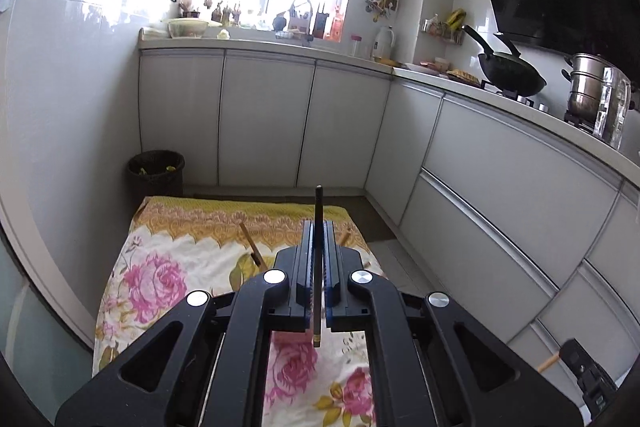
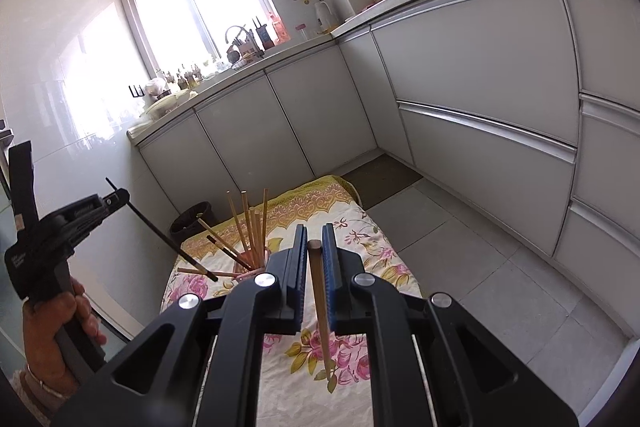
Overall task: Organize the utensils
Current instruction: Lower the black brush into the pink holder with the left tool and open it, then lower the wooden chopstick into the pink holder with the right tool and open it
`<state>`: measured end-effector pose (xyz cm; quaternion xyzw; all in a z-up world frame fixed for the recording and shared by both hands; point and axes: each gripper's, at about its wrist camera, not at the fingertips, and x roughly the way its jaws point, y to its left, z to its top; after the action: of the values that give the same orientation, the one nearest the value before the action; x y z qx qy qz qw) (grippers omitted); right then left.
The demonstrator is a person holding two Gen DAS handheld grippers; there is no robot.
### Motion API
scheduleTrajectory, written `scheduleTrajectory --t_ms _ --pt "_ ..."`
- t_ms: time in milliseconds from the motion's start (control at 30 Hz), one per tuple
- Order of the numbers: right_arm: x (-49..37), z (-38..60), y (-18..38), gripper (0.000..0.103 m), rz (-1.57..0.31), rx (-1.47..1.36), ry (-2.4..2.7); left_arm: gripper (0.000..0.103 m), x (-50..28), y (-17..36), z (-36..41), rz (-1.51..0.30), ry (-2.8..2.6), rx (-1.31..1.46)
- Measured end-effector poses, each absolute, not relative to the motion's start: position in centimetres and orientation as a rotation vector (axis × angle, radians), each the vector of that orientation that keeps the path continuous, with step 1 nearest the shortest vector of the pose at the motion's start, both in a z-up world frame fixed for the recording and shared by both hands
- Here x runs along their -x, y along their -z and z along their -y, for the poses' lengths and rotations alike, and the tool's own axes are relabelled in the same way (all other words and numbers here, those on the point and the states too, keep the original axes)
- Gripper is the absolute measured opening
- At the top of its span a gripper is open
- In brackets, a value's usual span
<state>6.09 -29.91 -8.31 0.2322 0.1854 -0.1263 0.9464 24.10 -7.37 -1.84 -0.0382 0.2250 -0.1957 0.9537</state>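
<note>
Left hand-held gripper (image 1: 319, 227) clamped on thin black chopstick (image 1: 318, 259); right hand-held gripper (image 2: 314, 247) pinching tan wooden chopstick (image 2: 320, 303). Pink holder of chopsticks (image 2: 250, 267) ahead-left, right view only.

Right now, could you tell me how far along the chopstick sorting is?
Done: several chopsticks stand in the pink holder. In hand: the left gripper grips a black chopstick, and the right gripper grips a wooden chopstick. Left: both still need placing; at least one chopstick appears to lie on the floral cloth.
</note>
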Motion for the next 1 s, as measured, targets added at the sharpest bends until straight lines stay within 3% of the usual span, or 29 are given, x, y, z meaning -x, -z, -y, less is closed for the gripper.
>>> scheduleTrajectory --t_ms 200,400,533,600,667,1000 --pt "-6.9 31.2 9.0 0.008 -0.390 -0.486 0.283 0.003 -29.6 3.9 10.2 -0.476 0.317 0.032" --pt "-7.8 31.8 9.4 0.008 -0.400 -0.498 0.290 0.008 -33.6 9.5 10.6 -0.651 0.324 0.055" --pt "-7.9 31.5 8.8 0.008 -0.375 -0.494 0.278 0.021 -30.0 7.9 7.9 -0.581 0.314 0.120" --pt "-8.0 31.3 8.1 0.008 -0.352 -0.493 0.266 0.040 -27.3 6.8 6.5 -0.550 0.313 0.112" --pt "-8.1 30.8 7.4 0.008 -0.328 -0.486 0.251 0.049 -24.9 6.5 5.3 -0.546 0.322 0.113" --pt "-10.4 26.5 4.6 0.008 -0.262 -0.439 0.179 0.049 -18.3 12.9 0.5 -0.730 0.287 0.099"
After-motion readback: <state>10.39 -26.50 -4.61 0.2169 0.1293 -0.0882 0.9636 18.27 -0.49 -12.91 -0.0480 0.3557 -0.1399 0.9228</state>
